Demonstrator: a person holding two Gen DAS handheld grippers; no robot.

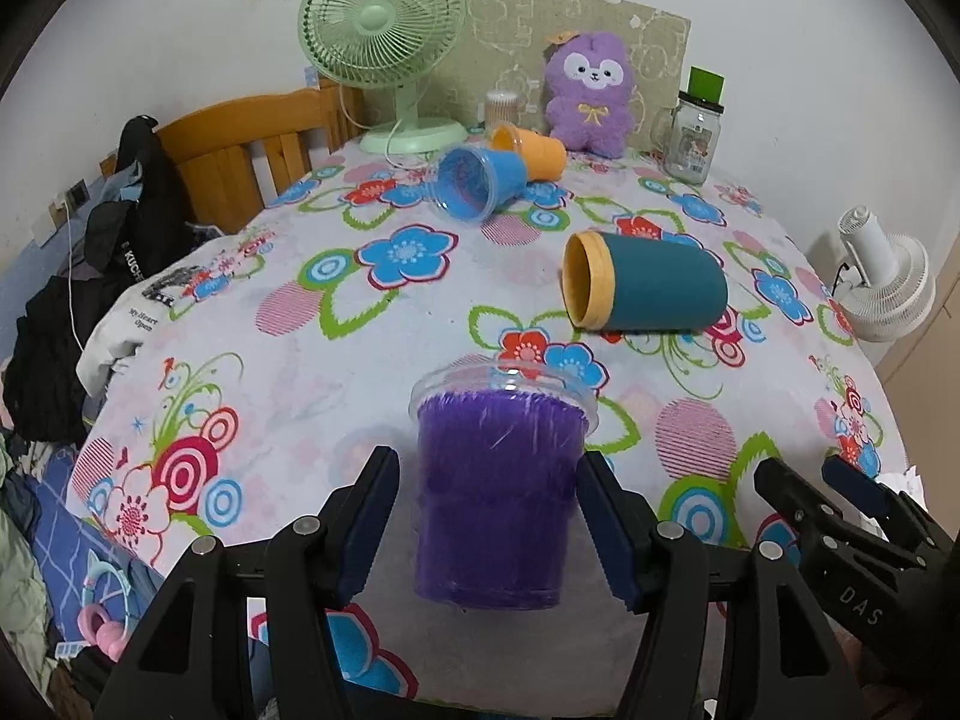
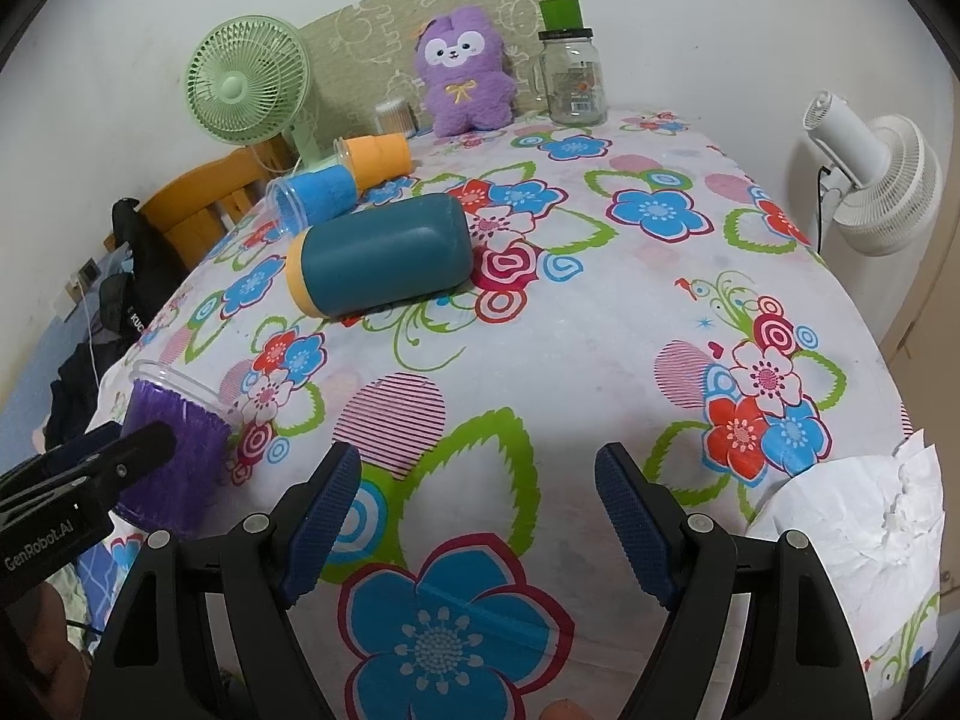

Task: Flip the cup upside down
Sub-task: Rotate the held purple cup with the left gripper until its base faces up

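A clear plastic cup with purple lining (image 1: 495, 492) lies on its side on the flowered tablecloth, rim pointing away, between the open fingers of my left gripper (image 1: 487, 525). The right finger touches the cup wall; the left finger stands apart. The cup also shows in the right wrist view (image 2: 171, 450) at far left. My right gripper (image 2: 478, 519) is open and empty over the tablecloth near the front edge. A teal cup with a yellow rim (image 1: 645, 282) (image 2: 378, 255), a blue cup (image 1: 477, 180) (image 2: 315, 195) and an orange cup (image 1: 531, 151) (image 2: 375, 157) lie on their sides further back.
At the table's back stand a green fan (image 1: 384, 48), a purple plush toy (image 1: 591, 99), a glass jar with a green lid (image 1: 693, 132) and a small jar of cotton swabs (image 1: 503, 107). A wooden chair (image 1: 252, 144) stands left. A white fan (image 2: 870, 180) stands right. Crumpled white paper (image 2: 852, 516) lies at the front right.
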